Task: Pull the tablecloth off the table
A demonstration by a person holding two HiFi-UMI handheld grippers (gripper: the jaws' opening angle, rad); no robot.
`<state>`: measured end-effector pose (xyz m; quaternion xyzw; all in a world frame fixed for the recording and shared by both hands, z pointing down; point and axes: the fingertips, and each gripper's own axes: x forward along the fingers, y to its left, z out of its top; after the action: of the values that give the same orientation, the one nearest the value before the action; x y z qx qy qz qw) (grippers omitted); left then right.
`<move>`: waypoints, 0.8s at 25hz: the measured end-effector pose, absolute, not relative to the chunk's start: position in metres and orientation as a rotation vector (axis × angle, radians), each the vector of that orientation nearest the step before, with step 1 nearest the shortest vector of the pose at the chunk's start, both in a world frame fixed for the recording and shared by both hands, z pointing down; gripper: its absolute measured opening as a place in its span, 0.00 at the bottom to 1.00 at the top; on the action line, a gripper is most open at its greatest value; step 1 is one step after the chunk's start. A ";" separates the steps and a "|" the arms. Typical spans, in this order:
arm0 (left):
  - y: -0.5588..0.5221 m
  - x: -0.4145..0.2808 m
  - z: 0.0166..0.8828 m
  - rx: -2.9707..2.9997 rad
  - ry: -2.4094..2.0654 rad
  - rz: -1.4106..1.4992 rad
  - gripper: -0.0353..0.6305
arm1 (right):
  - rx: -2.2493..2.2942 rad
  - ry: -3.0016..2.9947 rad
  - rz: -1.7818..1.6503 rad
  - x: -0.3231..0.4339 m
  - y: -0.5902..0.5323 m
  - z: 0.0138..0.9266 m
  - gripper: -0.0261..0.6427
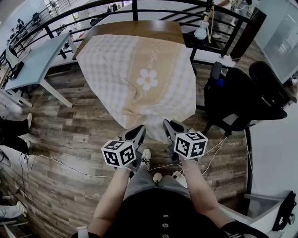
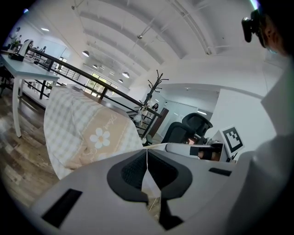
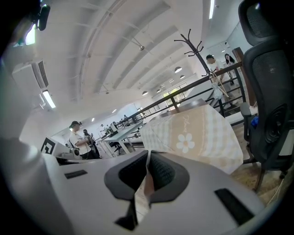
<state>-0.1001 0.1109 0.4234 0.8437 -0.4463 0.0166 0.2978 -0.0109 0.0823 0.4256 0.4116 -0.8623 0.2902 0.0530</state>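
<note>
- The plank floor takes up most of the head view. A thin white cable trails across it near the person's feet.
- The wooden table stands straight ahead of the person, its far end against a dark railing. A strip of bare wood shows at that far end.
- The checked tablecloth covers the rest of the tabletop and spills over the near end, drooping toward the person. Its long axis runs straight away from the person, along the table's length.
- A black office chair sits just beside the cloth's right-hand drape. I'd guess the cloth may brush it on the way off.
- The left gripper is low in front of the person, pressed together on a thin fold of the cloth's near edge. Its own view shows the white sheet pinched between the dark pads.
- The right gripper is alongside it, close by and at the same level. It is likewise clamped on the cloth hem, as its own view shows.
- The whole cloth lies ahead of both grippers, and neither is nearer than the other. The pull should therefore go straight back toward the person, along the cloth's length, both hands together.
- The white flower print sits near the cloth's middle.
</note>
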 end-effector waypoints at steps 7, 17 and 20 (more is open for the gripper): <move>0.119 -0.096 0.422 2.243 -1.187 0.040 0.08 | 1.251 -2.597 0.869 -0.005 0.095 0.432 0.08; 0.127 -0.088 0.424 2.241 -1.180 0.043 0.08 | 1.239 -2.572 0.883 0.001 0.108 0.438 0.08; 0.129 -0.087 0.424 2.243 -1.176 0.047 0.08 | 1.243 -2.565 0.885 0.003 0.110 0.439 0.08</move>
<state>-0.0874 0.1288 0.4244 0.8449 -0.4428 0.0177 0.2997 0.0032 0.1100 0.4390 0.4153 -0.8568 0.2954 0.0784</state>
